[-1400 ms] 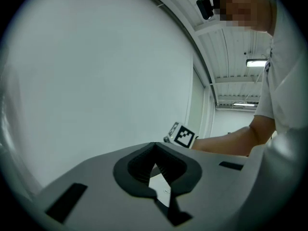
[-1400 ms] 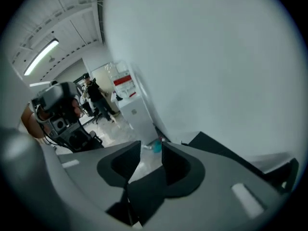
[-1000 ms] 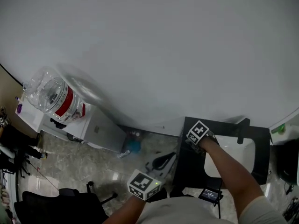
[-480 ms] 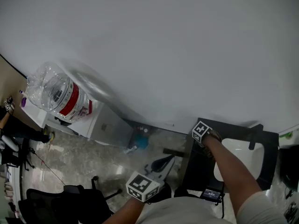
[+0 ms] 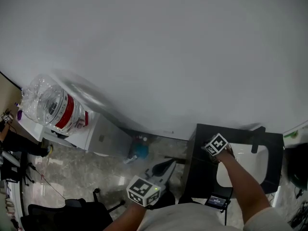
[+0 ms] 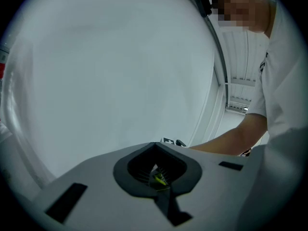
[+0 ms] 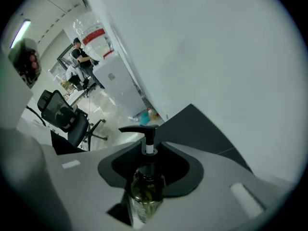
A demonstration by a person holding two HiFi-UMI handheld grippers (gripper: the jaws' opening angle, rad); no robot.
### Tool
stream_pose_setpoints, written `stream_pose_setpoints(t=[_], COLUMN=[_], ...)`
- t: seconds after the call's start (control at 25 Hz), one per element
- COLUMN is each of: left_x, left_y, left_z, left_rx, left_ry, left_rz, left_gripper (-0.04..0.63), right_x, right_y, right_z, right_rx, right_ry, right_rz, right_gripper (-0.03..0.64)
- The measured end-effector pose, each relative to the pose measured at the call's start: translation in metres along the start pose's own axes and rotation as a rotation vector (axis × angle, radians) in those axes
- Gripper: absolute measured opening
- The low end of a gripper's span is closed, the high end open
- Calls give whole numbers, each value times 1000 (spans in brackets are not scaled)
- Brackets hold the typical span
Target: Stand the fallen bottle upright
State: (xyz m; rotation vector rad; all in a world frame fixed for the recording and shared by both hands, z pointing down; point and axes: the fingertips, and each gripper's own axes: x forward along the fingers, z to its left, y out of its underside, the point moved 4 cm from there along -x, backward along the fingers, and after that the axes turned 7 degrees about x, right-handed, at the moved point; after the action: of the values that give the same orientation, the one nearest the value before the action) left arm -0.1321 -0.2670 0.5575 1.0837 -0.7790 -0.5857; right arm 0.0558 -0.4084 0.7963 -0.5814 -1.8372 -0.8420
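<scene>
In the right gripper view a clear pump bottle [image 7: 144,189] with green contents and a black pump head [image 7: 139,129] lies between the jaws of my right gripper [image 7: 154,147], pump end away from the camera. The jaws are closing around it, and a dark gap still shows on its left side. In the head view the right gripper [image 5: 219,150] points steeply down over the black table [image 5: 199,143], and the bottle is hidden under it. My left gripper [image 5: 162,170] hangs off the table's left edge with its jaws together [image 6: 156,148]. It holds nothing that I can make out.
A white basin [image 5: 243,165] sits in the black table. A small screen device [image 5: 217,201] lies at its near edge. A water dispenser with a large jug [image 5: 48,105] and a white cabinet [image 5: 103,136] stand left. An office chair [image 5: 62,215] and a blue object [image 5: 139,150] are on the floor.
My right gripper has moved from the table's far left corner inward and down, next to the white basin. The left gripper has stayed close to my body.
</scene>
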Motion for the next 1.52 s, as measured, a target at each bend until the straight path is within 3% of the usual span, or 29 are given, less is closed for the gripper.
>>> stream_pose_setpoints(t=[0.2,0.4,0.56,0.68,0.92,1.24,1.44,1.52], left_x=[17,29,37,42,42,46,62,67], left_y=[-6,-8,-8,-7,-11,-45,-87,-108], left_z=[-16,-37,-56,-69,-79,-82,-97,-105], left_rx=[20,58,93,108,132,148,192,207], left_ry=[51,98,131,146,163,175,200,206], left_rz=[13,38,60,75,84,-30,-136,-173], left_gripper=[6,6,6,6,6,6,6,6], right_x=[-54,-80,-84,-80,-82,-170,-264,-305], right_y=[16,35,50,52,63,88,50,27], right_z=[-3,-2,2,0,3,43,90,110], right_rx=[24,24,51,50,37,72,0,-41], right_ry=[67,155,144,141,149,190,197,189], right_rz=[-265,-461,-619,-686,-700,-804,-968,-1056], right_gripper=[120,117,118,127,149,147,14,3])
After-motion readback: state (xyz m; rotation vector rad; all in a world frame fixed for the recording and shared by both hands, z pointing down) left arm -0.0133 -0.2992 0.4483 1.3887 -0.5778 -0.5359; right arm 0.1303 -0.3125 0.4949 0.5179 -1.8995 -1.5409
